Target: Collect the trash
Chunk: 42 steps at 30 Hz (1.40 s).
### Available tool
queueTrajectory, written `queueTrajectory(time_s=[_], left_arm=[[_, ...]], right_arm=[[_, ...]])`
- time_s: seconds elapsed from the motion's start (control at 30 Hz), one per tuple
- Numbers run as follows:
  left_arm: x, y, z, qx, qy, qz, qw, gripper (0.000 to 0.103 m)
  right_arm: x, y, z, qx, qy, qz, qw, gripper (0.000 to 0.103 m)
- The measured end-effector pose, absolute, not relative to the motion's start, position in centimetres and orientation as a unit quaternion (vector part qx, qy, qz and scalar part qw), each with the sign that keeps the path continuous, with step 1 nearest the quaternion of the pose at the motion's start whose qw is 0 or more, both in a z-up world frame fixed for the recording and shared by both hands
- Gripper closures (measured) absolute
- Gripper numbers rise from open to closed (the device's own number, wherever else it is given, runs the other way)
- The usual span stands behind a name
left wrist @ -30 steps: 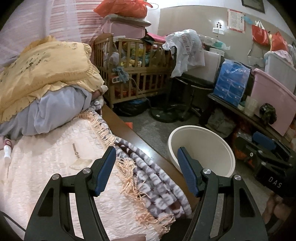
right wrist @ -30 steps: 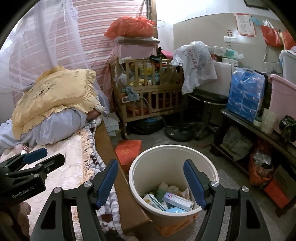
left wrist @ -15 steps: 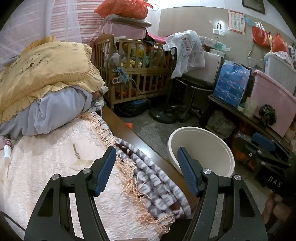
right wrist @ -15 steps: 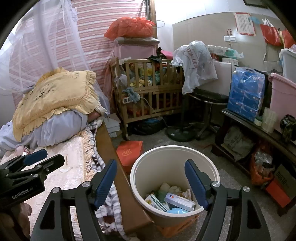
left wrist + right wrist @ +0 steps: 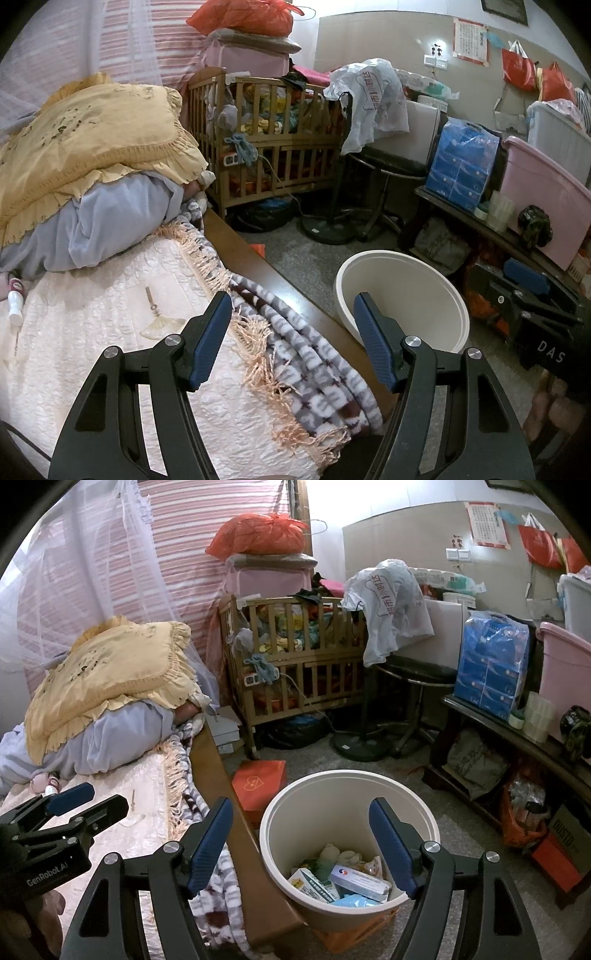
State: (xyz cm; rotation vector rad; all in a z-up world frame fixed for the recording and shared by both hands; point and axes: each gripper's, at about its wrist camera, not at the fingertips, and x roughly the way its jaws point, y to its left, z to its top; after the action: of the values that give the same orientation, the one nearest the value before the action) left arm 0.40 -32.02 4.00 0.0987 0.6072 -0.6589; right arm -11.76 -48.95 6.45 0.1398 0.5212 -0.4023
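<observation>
Cluttered bedroom; bed (image 5: 110,295) at left. Nothing has moved in the last second. I hold both grippers, left gripper (image 5: 291,339), right gripper (image 5: 301,845), jaws spread, empty. Trash bin (image 5: 349,786) on the floor beside the bed's edge, boxes inside; collecting is paused.

Open bin (image 5: 280,834) beside bed edge (image 5: 218,786)
</observation>
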Motion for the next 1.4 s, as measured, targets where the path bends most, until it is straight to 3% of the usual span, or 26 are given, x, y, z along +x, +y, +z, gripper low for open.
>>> queueTrajectory(time_s=[1.4], left_arm=[[0.56, -31.94, 3.96, 0.048, 0.295, -0.32, 0.899, 0.035]], right_arm=[[-11.36, -49.15, 6.38, 0.076, 0.259, -0.197, 0.942, 0.027]])
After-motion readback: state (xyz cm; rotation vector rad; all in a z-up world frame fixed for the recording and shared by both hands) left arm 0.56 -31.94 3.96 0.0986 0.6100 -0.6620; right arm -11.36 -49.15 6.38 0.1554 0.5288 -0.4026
